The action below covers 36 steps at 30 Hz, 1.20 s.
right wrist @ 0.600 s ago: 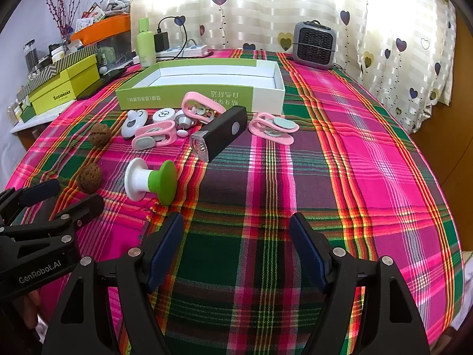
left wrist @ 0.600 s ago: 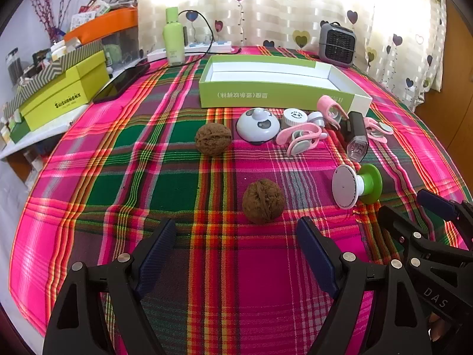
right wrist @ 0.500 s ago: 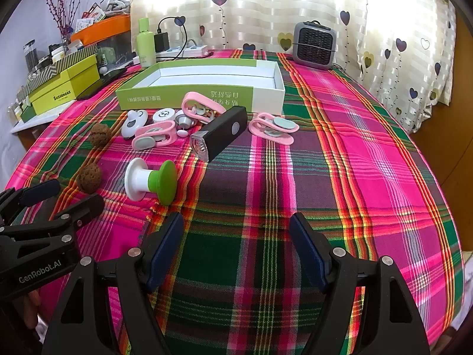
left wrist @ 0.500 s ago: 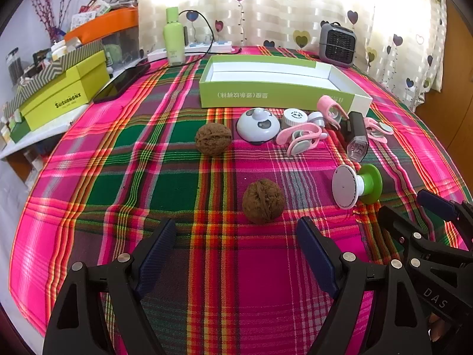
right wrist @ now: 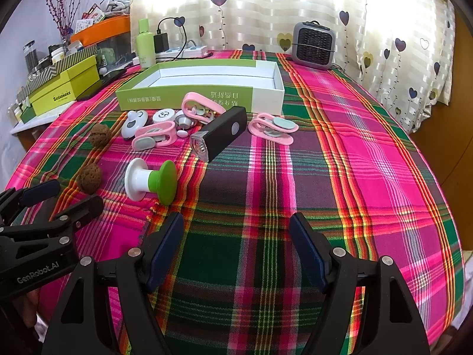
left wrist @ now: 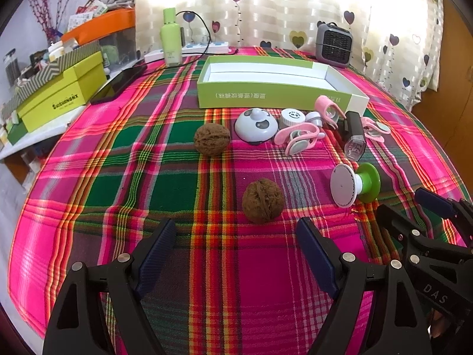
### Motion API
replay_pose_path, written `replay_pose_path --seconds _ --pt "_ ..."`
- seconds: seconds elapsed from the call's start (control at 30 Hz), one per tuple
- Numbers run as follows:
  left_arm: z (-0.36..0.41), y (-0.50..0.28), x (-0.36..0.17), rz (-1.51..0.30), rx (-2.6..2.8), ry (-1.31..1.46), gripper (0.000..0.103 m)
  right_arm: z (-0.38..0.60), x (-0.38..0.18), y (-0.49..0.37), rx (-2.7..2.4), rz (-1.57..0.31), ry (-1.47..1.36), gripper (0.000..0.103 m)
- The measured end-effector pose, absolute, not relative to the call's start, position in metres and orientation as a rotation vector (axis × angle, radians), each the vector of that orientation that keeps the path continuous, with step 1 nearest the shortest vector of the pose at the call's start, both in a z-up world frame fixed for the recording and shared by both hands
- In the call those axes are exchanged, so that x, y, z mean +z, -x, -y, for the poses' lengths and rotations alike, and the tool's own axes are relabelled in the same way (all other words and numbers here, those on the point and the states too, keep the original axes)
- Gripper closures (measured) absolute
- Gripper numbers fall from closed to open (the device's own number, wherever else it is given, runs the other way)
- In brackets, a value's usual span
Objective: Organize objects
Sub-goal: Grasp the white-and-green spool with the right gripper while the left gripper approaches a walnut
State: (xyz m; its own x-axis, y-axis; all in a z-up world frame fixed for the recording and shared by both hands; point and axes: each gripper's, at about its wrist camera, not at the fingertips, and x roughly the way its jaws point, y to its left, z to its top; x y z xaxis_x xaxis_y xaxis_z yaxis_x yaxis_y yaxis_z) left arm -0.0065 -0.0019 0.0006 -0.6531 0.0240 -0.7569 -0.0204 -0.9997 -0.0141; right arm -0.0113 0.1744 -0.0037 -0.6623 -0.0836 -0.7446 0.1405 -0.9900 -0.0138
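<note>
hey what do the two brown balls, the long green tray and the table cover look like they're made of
The two brown balls: real walnuts by the look, matte wrinkled shells with a seam.
The long green tray: likely cardboard, with thin walls, a printed green face and a white inside.
The table cover: woven plaid cloth; its weave and soft creases show.

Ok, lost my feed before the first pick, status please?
Left gripper open, empty, short of the near walnut. Right gripper open, empty, over bare cloth. Green box empty. Nothing blocking the walnut.
</note>
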Motion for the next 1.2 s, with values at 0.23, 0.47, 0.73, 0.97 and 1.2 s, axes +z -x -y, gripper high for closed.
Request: replay_pose_path --seconds 0.23,0.47,0.73,0.97,1.2 --pt "0.018 0.005 0.003 0.072 2.801 1.264 0.020 -0.173 0.004 0.013 -2.609 0.024 -1.201 0.029" --pt "0.025 0.004 0.003 0.074 2.806 1.257 0.020 -0.150 0.013 0.019 -2.561 -0.019 -1.127 0.029" --pt "0.031 0.006 0.002 0.100 2.815 1.264 0.021 -0.144 0.010 0.037 -2.544 0.049 -1.181 0.034" --pt "0.034 0.008 0.004 0.129 2.796 1.269 0.021 -0.145 0.006 0.042 -2.555 0.049 -1.207 0.052" --pt "0.027 0.008 0.005 0.128 2.765 1.244 0.021 -0.145 0.007 0.039 -2.563 0.015 -1.190 0.068"
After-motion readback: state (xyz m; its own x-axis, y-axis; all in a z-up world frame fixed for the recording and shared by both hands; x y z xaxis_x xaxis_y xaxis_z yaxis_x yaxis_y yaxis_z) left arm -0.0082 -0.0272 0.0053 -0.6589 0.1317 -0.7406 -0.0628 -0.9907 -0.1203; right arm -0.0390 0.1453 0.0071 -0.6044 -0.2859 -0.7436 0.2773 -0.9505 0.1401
